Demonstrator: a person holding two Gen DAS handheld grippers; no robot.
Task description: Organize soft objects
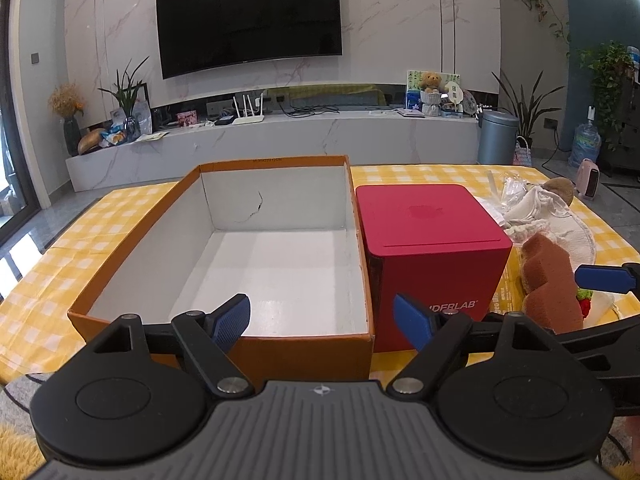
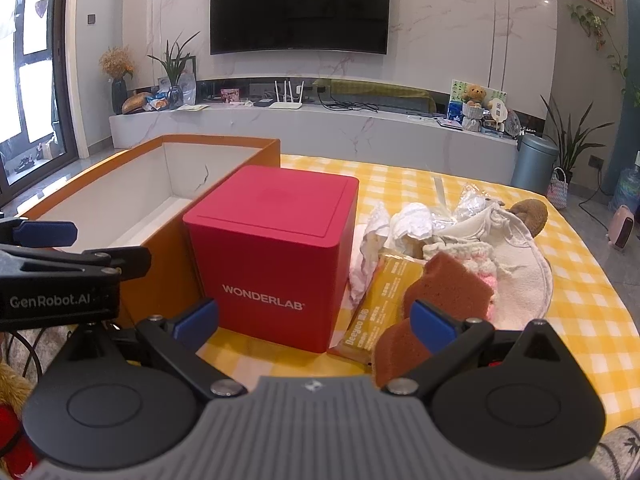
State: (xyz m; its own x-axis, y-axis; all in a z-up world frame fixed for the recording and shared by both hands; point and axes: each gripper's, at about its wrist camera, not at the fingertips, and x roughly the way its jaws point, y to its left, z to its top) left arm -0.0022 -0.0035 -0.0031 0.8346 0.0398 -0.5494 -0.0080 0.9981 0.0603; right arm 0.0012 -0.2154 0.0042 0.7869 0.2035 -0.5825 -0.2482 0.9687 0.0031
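Observation:
An open orange cardboard box (image 1: 218, 344) with a bare white inside stands on the yellow checked table; it also shows in the right wrist view (image 2: 160, 276). A red WONDERLAB cube (image 2: 272, 256) stands to its right, also in the left wrist view (image 1: 432, 256). Right of the cube lies a pile: a brown sponge (image 2: 444, 292), white cloths (image 2: 516, 268), crumpled tissues (image 2: 412, 220), a yellow snack packet (image 2: 380, 308). My left gripper (image 1: 322, 322) is open and empty at the box's near edge. My right gripper (image 2: 316, 322) is open and empty, before the cube and sponge.
The sponge (image 1: 548, 280) and cloths (image 1: 560, 224) also show in the left wrist view, with one right gripper fingertip (image 1: 604, 278) beside them. A brown round item (image 2: 530, 210) lies behind the pile. A TV wall and a low marble counter stand beyond the table.

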